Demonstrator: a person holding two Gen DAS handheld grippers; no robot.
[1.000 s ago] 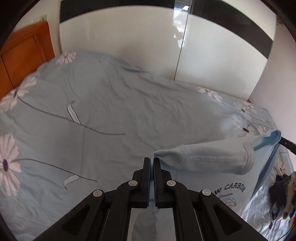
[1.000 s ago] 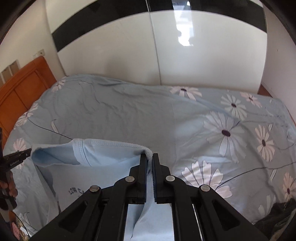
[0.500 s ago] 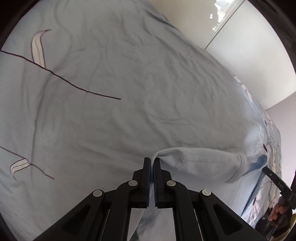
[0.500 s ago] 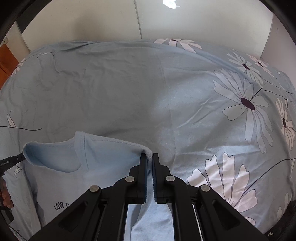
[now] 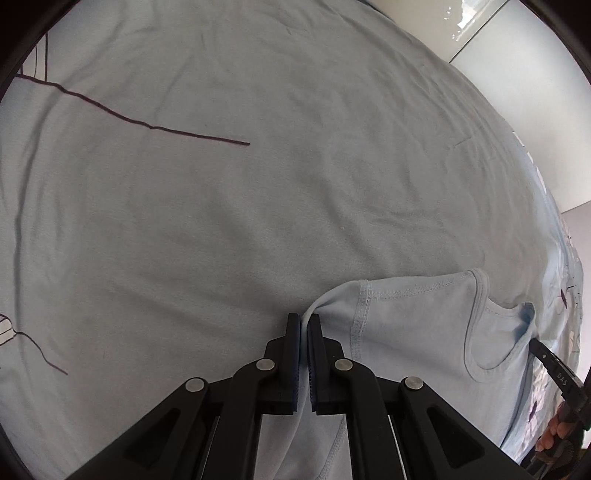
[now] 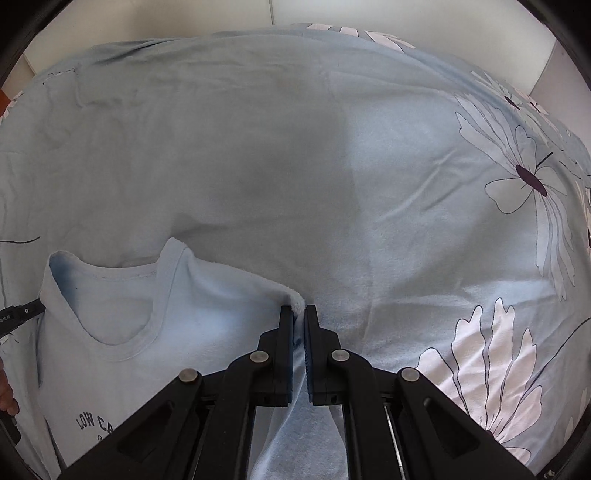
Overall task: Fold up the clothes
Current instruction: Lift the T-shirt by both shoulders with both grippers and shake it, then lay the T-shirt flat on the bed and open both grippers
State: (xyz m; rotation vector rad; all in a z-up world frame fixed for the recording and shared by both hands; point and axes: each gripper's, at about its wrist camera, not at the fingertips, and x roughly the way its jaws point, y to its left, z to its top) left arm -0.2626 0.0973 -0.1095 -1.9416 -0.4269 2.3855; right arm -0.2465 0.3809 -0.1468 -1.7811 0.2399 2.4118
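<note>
A light blue T-shirt (image 5: 413, 332) with dark lettering on its chest is held by both shoulders low over the bed. My left gripper (image 5: 304, 319) is shut on the cloth at one shoulder, near the sleeve seam. In the right wrist view the same T-shirt (image 6: 155, 332) shows its round neckline, and my right gripper (image 6: 299, 312) is shut on the other shoulder. The other gripper's black tip appears at the edge of each view. The shirt's lower part is hidden under the grippers.
A pale blue bedsheet (image 5: 221, 221) with printed white daisies (image 6: 524, 184) and thin dark stems fills both views. Pale wall panels (image 6: 332, 14) stand behind the bed. A hand (image 5: 554, 435) shows at the lower right of the left wrist view.
Both grippers have tipped down and come closer to the bed, bringing the shirt lower; the wall and wooden headboard have slid out of view. Both grips are unchanged.
</note>
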